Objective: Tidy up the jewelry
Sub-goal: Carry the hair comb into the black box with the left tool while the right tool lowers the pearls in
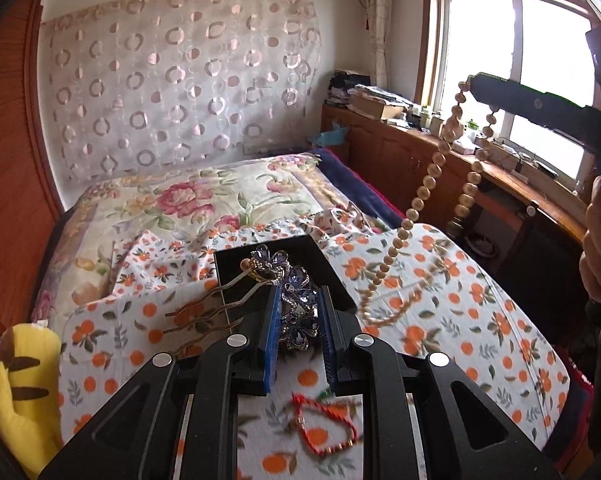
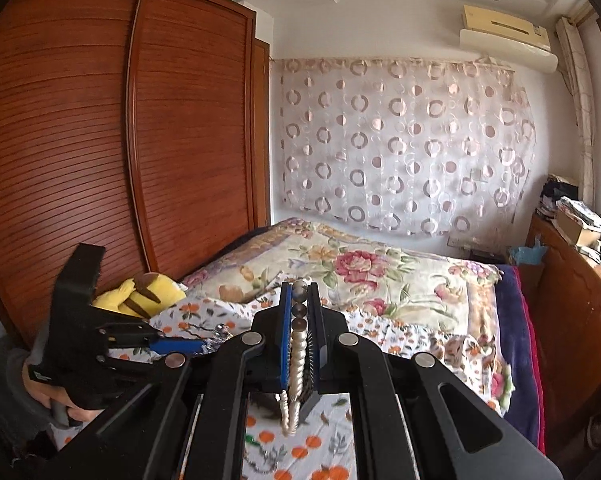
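A purple jewelled hair comb [image 1: 296,300] was held tight between the pads of the left gripper [image 1: 298,320], its jaws nearly closed on it, above a black box [image 1: 256,256] that sat on the orange-patterned cloth [image 1: 460,300] on the bed. A pearl necklace [image 1: 420,196] was pinched in the almost closed right gripper [image 2: 299,320] and hung down to the cloth at the right. A red cord bracelet [image 1: 324,424] was left on the cloth at the near side. The comb was judged stiff, light and easy to chip, best held by its jewelled top. The necklace was judged floppy and slippery, so it could swing or slide. The inside of the box was hidden by the comb, and the bracelet was blurred
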`<state>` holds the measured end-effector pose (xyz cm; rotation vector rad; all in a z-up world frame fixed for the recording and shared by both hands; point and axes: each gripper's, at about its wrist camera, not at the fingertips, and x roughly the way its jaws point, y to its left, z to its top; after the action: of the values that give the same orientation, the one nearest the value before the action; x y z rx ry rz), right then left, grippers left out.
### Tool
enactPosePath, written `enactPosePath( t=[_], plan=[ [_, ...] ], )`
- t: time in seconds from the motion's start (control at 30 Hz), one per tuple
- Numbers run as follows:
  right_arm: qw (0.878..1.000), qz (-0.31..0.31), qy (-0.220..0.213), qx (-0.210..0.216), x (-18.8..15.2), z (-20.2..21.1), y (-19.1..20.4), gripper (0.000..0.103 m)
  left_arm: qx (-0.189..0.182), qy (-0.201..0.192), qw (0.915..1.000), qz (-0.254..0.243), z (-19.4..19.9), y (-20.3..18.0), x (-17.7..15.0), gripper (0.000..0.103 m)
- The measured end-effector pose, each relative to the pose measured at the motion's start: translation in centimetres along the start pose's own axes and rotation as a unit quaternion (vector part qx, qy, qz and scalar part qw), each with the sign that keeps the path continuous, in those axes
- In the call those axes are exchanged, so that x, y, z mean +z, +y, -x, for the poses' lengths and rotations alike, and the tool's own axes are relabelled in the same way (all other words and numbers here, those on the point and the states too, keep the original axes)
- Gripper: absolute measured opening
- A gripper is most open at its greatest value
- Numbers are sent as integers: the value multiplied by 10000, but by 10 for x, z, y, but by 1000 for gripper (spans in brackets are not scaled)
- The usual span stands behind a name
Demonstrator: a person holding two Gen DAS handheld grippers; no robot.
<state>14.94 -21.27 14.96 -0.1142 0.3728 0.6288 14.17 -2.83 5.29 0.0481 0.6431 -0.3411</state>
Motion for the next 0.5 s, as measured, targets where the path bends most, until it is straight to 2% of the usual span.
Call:
enactPosePath(
  t=[0.2,0.5],
  plan=[
    [9999,49,-25,111,18,-27,-13,9,-95,161,9998,96,-35,12,13,17],
    [9996,16,-3,265,33,-58,-28,9,-206,443,9986,195,-79,23,13,17]
  ],
)
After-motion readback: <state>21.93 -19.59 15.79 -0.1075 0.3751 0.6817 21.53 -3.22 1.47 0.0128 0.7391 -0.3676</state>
